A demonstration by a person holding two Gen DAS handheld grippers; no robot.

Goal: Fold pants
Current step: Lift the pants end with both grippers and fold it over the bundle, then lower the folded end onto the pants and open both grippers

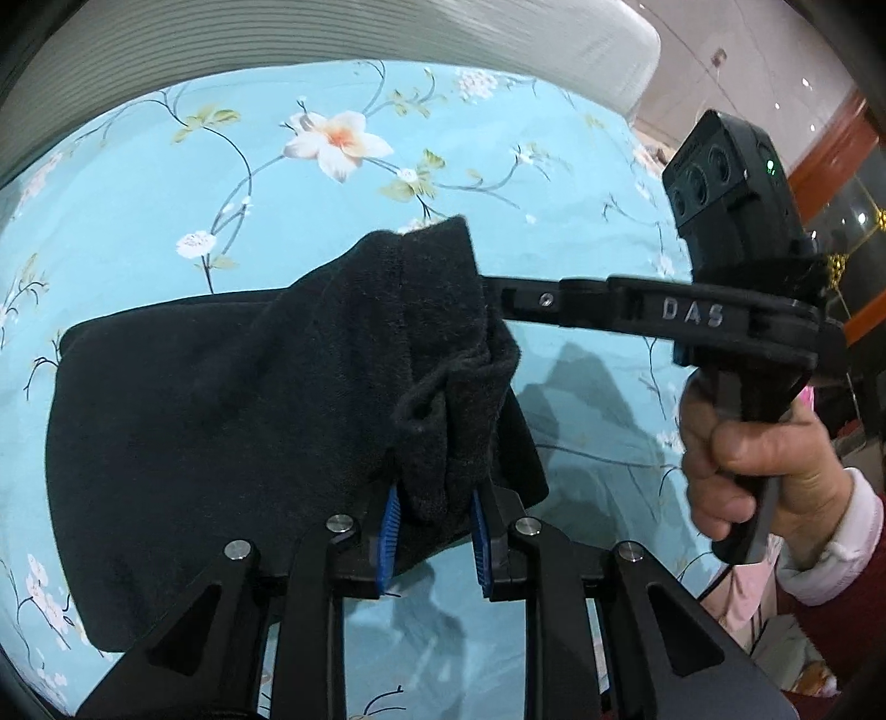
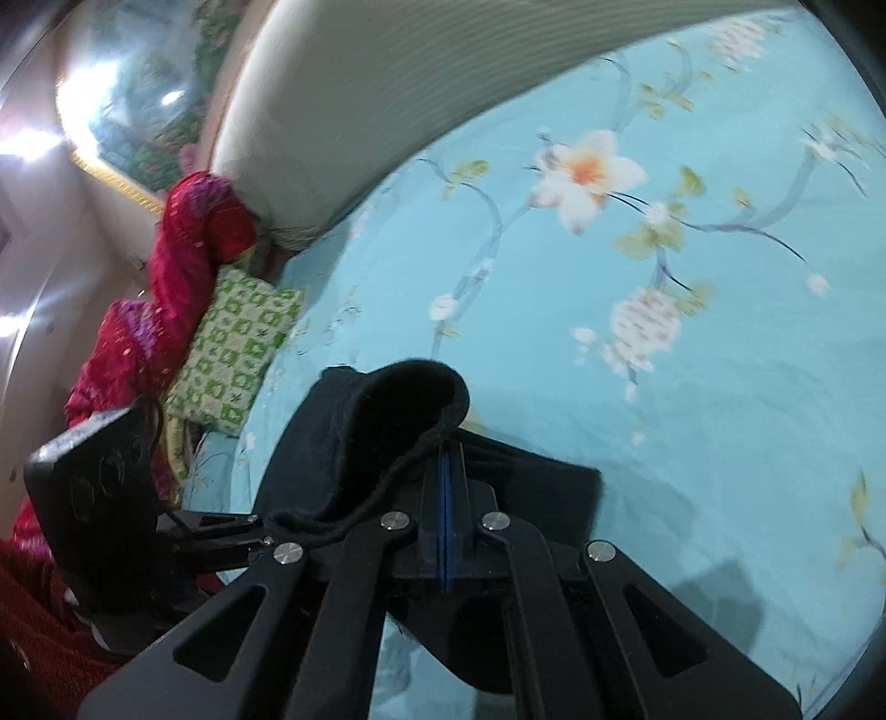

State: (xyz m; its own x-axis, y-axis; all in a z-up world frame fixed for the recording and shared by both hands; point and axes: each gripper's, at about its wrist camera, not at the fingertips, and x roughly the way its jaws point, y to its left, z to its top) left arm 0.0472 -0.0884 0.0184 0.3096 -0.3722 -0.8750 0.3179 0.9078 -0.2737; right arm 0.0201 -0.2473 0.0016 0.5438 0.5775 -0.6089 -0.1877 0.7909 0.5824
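Black pants (image 1: 221,421) lie partly folded on a light blue floral bedsheet (image 1: 332,221). My left gripper (image 1: 434,526) is shut on a bunched edge of the pants, with black cloth between its blue pads (image 1: 391,526). The right gripper reaches in from the right in the left wrist view, its tips hidden in the cloth (image 1: 487,299). In the right wrist view my right gripper (image 2: 446,476) is shut on the pants' edge (image 2: 387,421), which is lifted above the sheet.
A pale ribbed headboard (image 1: 387,33) curves along the far side of the bed. A green-and-white patterned pillow (image 2: 232,349) and red cloth (image 2: 188,260) lie at the bed's edge. The left gripper's camera block (image 2: 94,498) is at lower left.
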